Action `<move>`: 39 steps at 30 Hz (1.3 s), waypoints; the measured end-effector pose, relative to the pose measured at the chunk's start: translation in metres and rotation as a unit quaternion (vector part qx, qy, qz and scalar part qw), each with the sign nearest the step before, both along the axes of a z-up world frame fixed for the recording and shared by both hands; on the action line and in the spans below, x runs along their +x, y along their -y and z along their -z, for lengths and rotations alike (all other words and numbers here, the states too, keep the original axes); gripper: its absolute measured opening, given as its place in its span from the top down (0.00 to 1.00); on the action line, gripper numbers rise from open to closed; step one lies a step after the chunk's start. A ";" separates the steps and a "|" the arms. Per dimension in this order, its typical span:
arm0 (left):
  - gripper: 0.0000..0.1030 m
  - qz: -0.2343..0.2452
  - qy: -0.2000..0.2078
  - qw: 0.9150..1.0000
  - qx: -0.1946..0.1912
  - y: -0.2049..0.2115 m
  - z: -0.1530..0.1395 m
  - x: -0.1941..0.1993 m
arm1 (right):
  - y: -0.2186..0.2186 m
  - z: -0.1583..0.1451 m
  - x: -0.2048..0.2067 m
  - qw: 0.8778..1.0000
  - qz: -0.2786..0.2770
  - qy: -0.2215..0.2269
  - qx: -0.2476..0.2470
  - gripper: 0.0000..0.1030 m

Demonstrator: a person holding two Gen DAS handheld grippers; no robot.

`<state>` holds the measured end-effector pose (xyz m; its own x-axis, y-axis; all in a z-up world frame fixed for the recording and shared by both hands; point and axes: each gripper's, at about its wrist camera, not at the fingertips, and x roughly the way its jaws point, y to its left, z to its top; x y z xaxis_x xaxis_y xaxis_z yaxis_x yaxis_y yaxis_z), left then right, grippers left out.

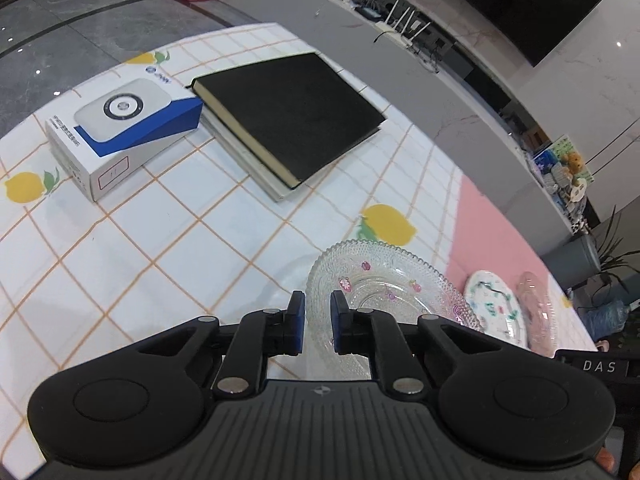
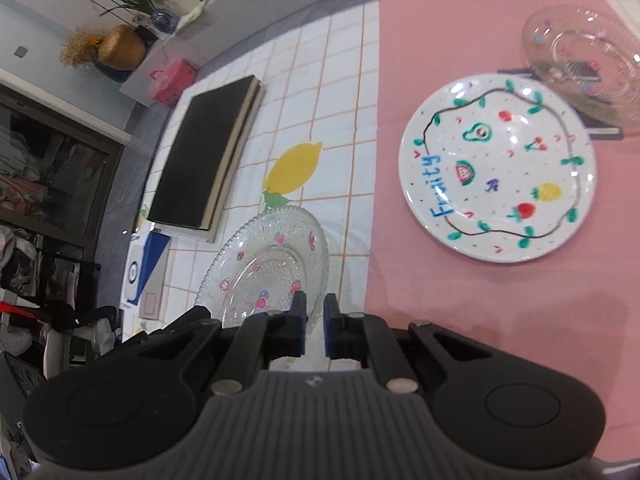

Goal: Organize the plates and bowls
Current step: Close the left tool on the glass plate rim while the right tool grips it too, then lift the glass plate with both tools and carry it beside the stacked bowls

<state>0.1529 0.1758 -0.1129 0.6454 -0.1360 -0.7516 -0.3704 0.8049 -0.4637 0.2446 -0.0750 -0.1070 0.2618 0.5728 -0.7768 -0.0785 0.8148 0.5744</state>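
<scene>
A clear glass plate with small flower marks (image 1: 384, 292) lies on the tiled cloth; its near rim sits between the fingers of my left gripper (image 1: 318, 320), which stand a little apart. The same plate shows in the right wrist view (image 2: 268, 264), its near rim between the fingers of my right gripper (image 2: 315, 324), also a little apart. A white fruit-painted plate (image 2: 496, 168) lies on the pink mat (image 2: 460, 300); it also shows in the left wrist view (image 1: 494, 300). A second clear glass plate (image 2: 588, 64) lies beyond it.
A black book (image 1: 288, 112) lies on a white book at the back of the table. A blue and white box (image 1: 120, 128) stands left of it. The table edge and a grey counter (image 1: 440, 92) run behind.
</scene>
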 end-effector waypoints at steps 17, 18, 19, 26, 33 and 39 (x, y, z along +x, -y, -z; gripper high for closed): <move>0.86 0.076 0.055 0.996 -0.004 0.096 -0.068 -0.042 | 0.127 -0.059 -0.077 0.994 0.079 0.056 0.041 0.95; 0.86 0.083 0.057 0.995 -0.004 0.104 -0.071 -0.045 | 0.137 -0.061 -0.082 0.994 0.085 0.060 0.042 0.95; 0.86 0.091 0.061 0.994 -0.004 0.113 -0.074 -0.047 | 0.146 -0.063 -0.086 0.993 0.092 0.063 0.042 0.95; 0.86 0.146 0.067 0.987 -0.009 0.173 -0.080 -0.056 | 0.217 -0.068 -0.118 0.988 0.133 0.074 0.040 0.95; 0.86 0.206 0.057 0.977 -0.011 0.233 -0.070 -0.069 | 0.284 -0.054 -0.149 0.981 0.176 0.067 0.037 0.95; 0.86 0.244 0.050 0.968 -0.004 0.274 -0.056 -0.081 | 0.327 -0.035 -0.171 0.977 0.203 0.054 0.039 0.95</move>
